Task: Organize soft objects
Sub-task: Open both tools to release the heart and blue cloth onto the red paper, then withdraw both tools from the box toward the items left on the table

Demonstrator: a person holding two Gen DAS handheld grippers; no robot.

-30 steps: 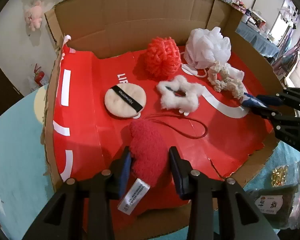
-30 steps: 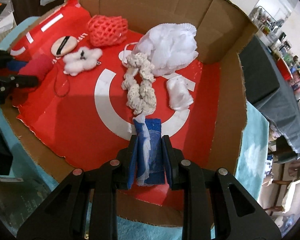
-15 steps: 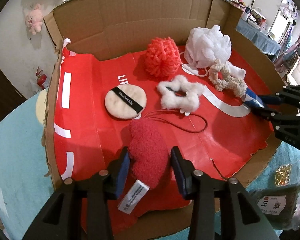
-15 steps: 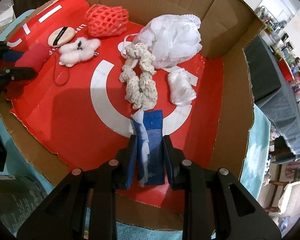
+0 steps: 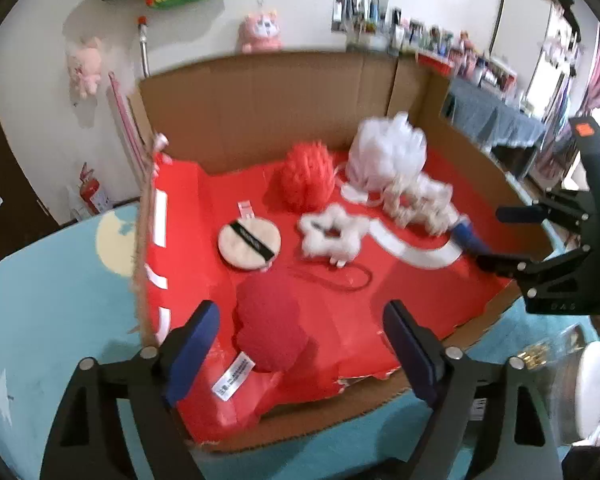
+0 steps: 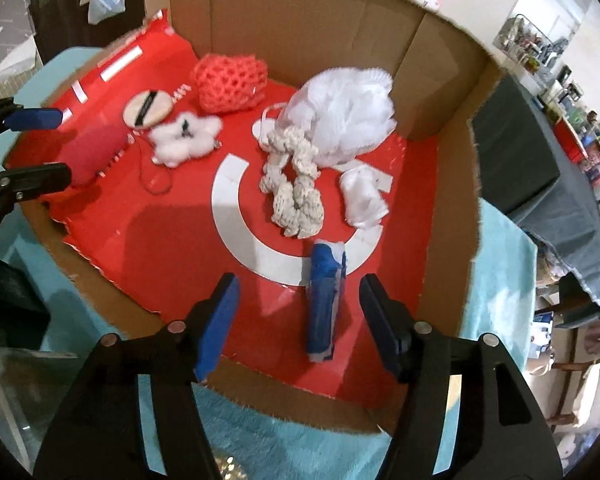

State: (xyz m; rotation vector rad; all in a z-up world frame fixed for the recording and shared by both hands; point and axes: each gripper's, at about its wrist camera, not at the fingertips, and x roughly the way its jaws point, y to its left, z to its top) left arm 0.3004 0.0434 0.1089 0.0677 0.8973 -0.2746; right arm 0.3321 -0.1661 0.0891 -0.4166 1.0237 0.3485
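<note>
Left view: the left gripper (image 5: 300, 340) gapes wide around the red plush (image 5: 270, 330), which lies free at the box's (image 5: 260, 96) near left edge; soft, light, best pinched mid-body. Right view: the right gripper (image 6: 298, 318) also spreads wide; the blue cloth roll (image 6: 325, 300) lies between its fingers, limp, likely to sag, so take its middle.

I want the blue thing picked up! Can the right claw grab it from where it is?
Probably yes. The right claw is open, and the blue roll lies on the red sheet between its fingers, with nothing in the way.
</note>
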